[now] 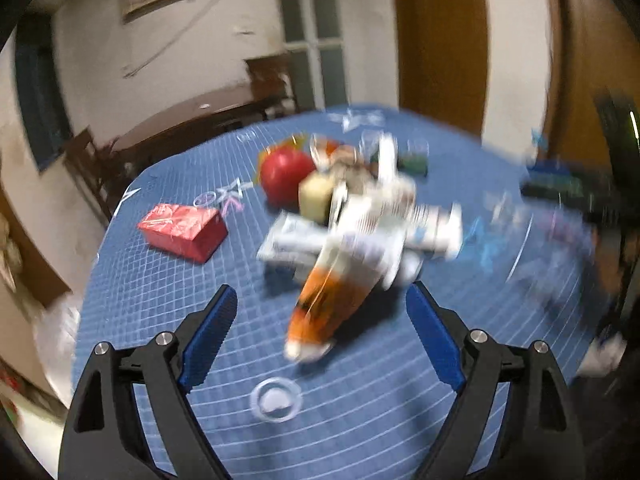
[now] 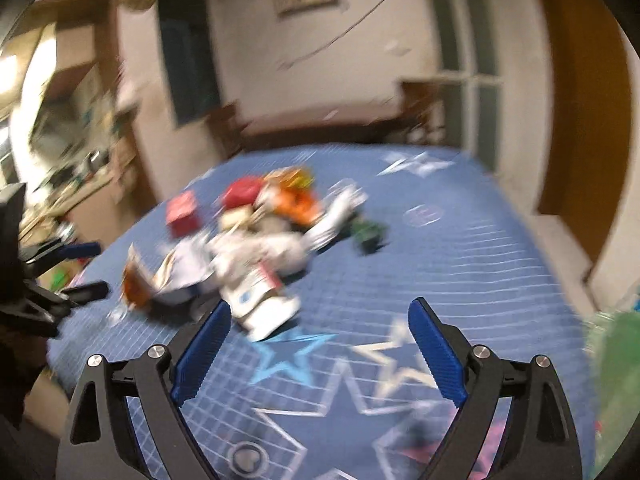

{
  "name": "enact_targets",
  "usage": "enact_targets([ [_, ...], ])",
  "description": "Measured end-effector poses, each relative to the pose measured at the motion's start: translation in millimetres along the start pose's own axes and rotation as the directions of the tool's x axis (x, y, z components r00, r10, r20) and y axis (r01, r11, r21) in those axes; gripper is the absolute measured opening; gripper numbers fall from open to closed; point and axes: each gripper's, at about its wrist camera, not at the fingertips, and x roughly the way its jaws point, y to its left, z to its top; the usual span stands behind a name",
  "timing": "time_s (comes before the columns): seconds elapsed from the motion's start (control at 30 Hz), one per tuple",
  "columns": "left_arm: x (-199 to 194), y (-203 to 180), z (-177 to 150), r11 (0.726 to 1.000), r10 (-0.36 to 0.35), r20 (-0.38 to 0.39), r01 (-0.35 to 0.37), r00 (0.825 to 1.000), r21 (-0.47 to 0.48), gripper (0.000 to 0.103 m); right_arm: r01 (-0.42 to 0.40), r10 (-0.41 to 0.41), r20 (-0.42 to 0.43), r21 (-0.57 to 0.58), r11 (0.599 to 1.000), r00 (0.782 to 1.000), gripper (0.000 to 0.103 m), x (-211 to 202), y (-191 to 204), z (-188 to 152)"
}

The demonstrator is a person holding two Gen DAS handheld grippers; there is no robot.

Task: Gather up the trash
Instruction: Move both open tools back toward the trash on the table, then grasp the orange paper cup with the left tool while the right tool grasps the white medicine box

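A pile of trash lies on the blue grid mat [image 1: 160,300]: an orange and white wrapper [image 1: 328,304], white printed cartons [image 1: 372,228], a yellowish block [image 1: 316,194] and a red ball-like item [image 1: 284,172]. My left gripper [image 1: 322,312] is open and empty, just short of the orange wrapper. In the right wrist view the same pile [image 2: 256,248] sits mid-mat, with a white carton [image 2: 264,300] nearest. My right gripper [image 2: 320,320] is open and empty, right of that carton. Both views are blurred.
A red box [image 1: 184,230] lies left of the pile. A green item [image 2: 370,234] sits right of it. The left gripper [image 2: 60,276] shows at the left edge of the right wrist view. A green bag [image 2: 616,360] is at the right edge. A wooden table stands behind.
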Motion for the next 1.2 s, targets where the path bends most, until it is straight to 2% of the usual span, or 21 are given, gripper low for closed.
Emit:
enact_targets([
  [0.07,14,0,-5,0.998,-0.031,-0.037,0.033,0.999,0.048,0.083,-0.029,0.025,-0.062,-0.062,0.998,0.998,0.09,24,6,4],
  [0.17,32,1,-2,0.992,-0.104,-0.067,0.108,0.992,0.062,0.083,-0.107,0.08,-0.171,-0.154,0.982,0.982,0.09,56,16,14],
  [0.23,49,0,0,0.994,-0.079,-0.1,0.086,0.992,0.065,0.083,-0.158,0.109,-0.235,-0.202,0.967,0.966,0.092,72,23,15],
  [0.3,63,2,2,0.995,-0.08,-0.131,0.087,0.988,0.054,0.078,-0.185,0.109,-0.285,-0.256,0.949,0.952,0.092,88,29,18],
  [0.37,72,6,2,0.995,-0.077,-0.147,0.085,0.986,0.044,0.068,-0.188,0.095,-0.309,-0.285,0.94,0.946,0.092,104,34,21],
  [0.47,79,11,1,0.995,-0.098,-0.162,0.101,0.982,0.013,0.06,-0.231,0.104,-0.373,-0.313,0.921,0.922,0.089,125,43,21],
  [0.53,82,12,0,0.995,-0.103,-0.165,0.105,0.981,-0.002,0.056,-0.254,0.105,-0.402,-0.339,0.906,0.91,0.08,134,51,21],
  [0.67,84,13,-2,0.992,-0.126,-0.164,0.127,0.978,-0.008,0.044,-0.279,0.113,-0.421,-0.355,0.892,0.9,0.073,150,59,30],
  [0.77,87,12,-2,0.99,-0.138,-0.16,0.138,0.978,-0.011,0.041,-0.292,0.123,-0.429,-0.354,0.889,0.895,0.066,154,59,35],
  [0.8,87,11,-2,0.99,-0.139,-0.16,0.139,0.977,-0.014,0.041,-0.289,0.126,-0.424,-0.347,0.892,0.897,0.057,154,59,36],
  [0.83,88,11,-2,0.99,-0.139,-0.157,0.138,0.978,-0.018,0.041,-0.287,0.129,-0.421,-0.339,0.896,0.898,0.053,155,61,36],
  [1.0,69,9,-6,0.991,-0.131,-0.122,0.128,0.984,-0.034,0.04,-0.262,0.122,-0.407,-0.311,0.914,0.905,0.05,139,61,26],
  [1.2,34,3,-28,0.993,-0.106,-0.105,0.099,0.989,-0.069,0.04,-0.238,0.126,-0.374,-0.271,0.933,0.919,0.049,89,52,-3],
])
